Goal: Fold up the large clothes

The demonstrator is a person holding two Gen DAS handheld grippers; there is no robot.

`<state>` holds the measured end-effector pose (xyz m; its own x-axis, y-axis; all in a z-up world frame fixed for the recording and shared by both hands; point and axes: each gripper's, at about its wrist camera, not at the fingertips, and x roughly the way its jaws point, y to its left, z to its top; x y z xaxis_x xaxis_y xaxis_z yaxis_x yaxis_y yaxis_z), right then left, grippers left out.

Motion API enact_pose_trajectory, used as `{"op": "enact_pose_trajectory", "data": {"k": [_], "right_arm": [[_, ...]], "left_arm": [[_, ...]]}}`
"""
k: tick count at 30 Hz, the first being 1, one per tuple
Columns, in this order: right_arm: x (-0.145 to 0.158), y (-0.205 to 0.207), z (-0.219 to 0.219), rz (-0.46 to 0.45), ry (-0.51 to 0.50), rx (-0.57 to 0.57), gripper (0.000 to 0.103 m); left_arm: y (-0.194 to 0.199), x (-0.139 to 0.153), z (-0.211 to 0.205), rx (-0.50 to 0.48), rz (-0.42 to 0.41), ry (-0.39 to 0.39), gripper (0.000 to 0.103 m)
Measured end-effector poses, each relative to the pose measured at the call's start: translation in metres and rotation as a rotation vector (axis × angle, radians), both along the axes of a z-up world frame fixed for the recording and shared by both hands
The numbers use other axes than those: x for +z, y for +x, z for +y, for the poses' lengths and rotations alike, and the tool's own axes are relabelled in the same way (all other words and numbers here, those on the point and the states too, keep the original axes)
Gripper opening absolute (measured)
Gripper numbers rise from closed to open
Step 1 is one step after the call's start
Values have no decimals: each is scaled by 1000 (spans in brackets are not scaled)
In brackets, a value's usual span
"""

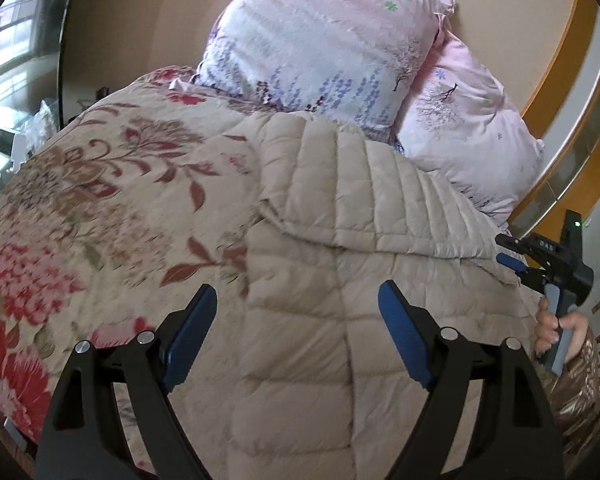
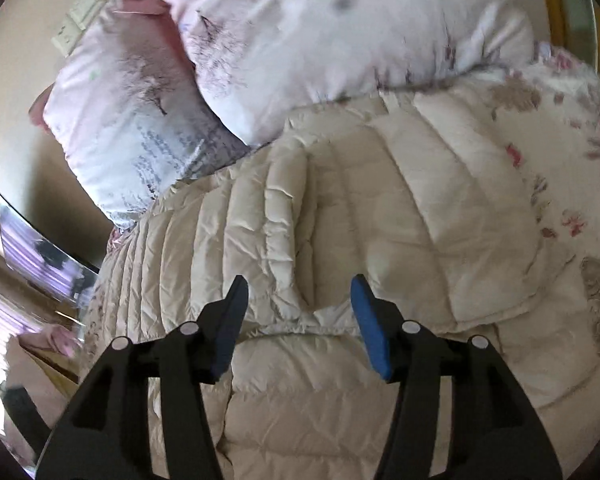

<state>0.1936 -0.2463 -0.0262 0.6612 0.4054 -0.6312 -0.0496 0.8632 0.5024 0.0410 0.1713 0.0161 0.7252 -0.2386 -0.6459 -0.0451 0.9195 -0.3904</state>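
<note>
Left gripper [image 1: 298, 300]: nearest item in the left wrist view; blue pads spread wide, nothing between them, poised over the near part of the jacket.
Floral quilt [image 1: 80, 200]: covers the bed to the left of the jacket and beneath it; red and brown flower print.
Puffer jacket [image 1: 320, 280]: beige, quilted in channels, spread on the quilt from the near edge to the pillows; a sleeve or side panel [image 1: 360, 184] lies folded across its far part.
Handling, judged: light, soft, springy with fill; smooth shell likely slippery, so folds may puff open again.
Hold points, judged: hems, seams or the gathered edge [image 2: 300, 326] in the right wrist view, pinching both layers, not the padded middle.
Pillows [image 1: 320, 40]: two, pink print, propped at the far end, touching the jacket's far edge.
Right gripper [image 2: 298, 316]: pads apart, empty, straddling that gathered edge; in the left wrist view it sits at the jacket's right side, handle gripped by the right hand [image 1: 556, 332].
</note>
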Motion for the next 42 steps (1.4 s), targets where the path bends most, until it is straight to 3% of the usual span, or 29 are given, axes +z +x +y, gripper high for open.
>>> {"op": "enact_pose_trajectory", "data": {"k": [2,3,5,9,13,16,17,18,20,24,28,33,37,42], "right_arm": [[-7,8,2,34,31,30,40],[-10,11,5,43,35,47,23],[-13,14,10,50,30,62,7],[-6,4,5,-1,3,-1,5],[-14,8,7,52,-69,-23,5],[-16,6,10,73,-98,-1,15],[-11,1,9,61,-104,7,27],[-8,-4,7,50,-108,15,47],[1,-20,-4,21,-106,38,66],[7,-57,-43,18,-110,91,76],[-3,-101,-107,73,-121,38,76],[-28,-145,-170,177,-50,-6,77],[-47,-184,-191,240,2,63,78],[-62,-215,-202,270,78,117,91]], "left_arm": [[-4,-2,3,4,3,-2,83],[-6,-3,4,5,4,-4,83],[-9,-5,6,5,8,-10,83],[-16,-7,8,3,2,-7,83],[-20,-11,13,13,9,-10,83],[-25,-14,16,22,19,-17,81],[-28,-15,17,21,18,-21,81],[-31,-16,18,20,20,-24,81],[-35,-18,21,16,23,-33,80],[-46,-24,24,-18,29,-85,75],[-57,-33,20,-69,57,-127,67],[-73,-38,9,-135,72,-173,62],[-90,-40,0,-181,70,-187,62],[-112,-45,4,-203,48,-244,62]]}}
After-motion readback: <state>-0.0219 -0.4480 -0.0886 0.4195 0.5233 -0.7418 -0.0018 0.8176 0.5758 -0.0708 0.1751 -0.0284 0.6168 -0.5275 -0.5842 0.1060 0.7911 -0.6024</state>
